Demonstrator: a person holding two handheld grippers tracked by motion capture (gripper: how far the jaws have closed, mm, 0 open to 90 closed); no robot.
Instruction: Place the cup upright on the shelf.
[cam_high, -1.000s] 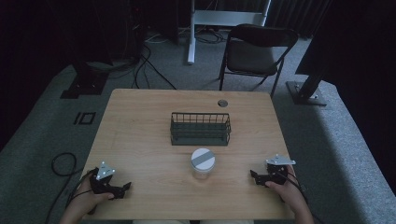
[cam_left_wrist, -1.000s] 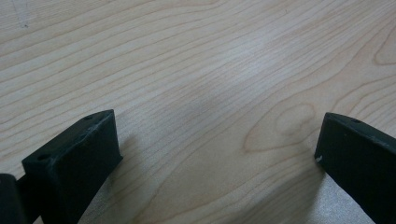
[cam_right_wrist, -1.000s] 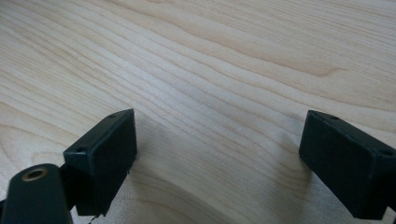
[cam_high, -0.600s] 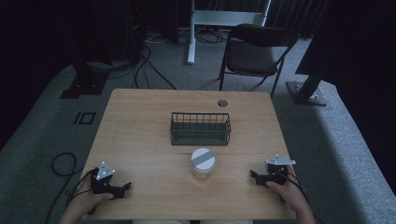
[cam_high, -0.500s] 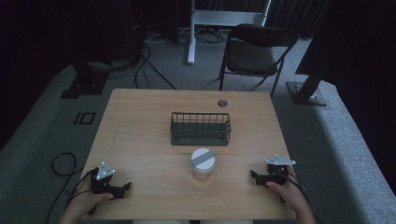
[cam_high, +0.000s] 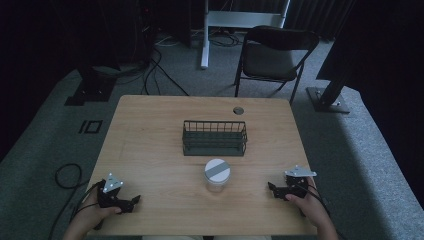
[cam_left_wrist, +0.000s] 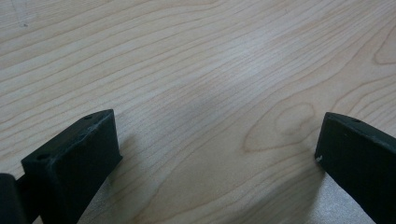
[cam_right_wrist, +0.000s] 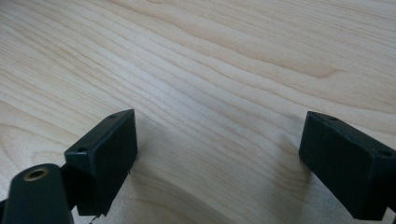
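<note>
The table is pale, smooth matt wood, the basket dark wire, the jar clear.

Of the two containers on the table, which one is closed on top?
The clear jar, nearest the person: a white lid with a grey stripe covers it. The dark wire basket behind it is open-topped and looks empty.

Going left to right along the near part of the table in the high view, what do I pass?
Left black two-jaw tool in the person's left hand → clear glass jar with a white and grey lid → right black two-jaw tool in the right hand.
</note>
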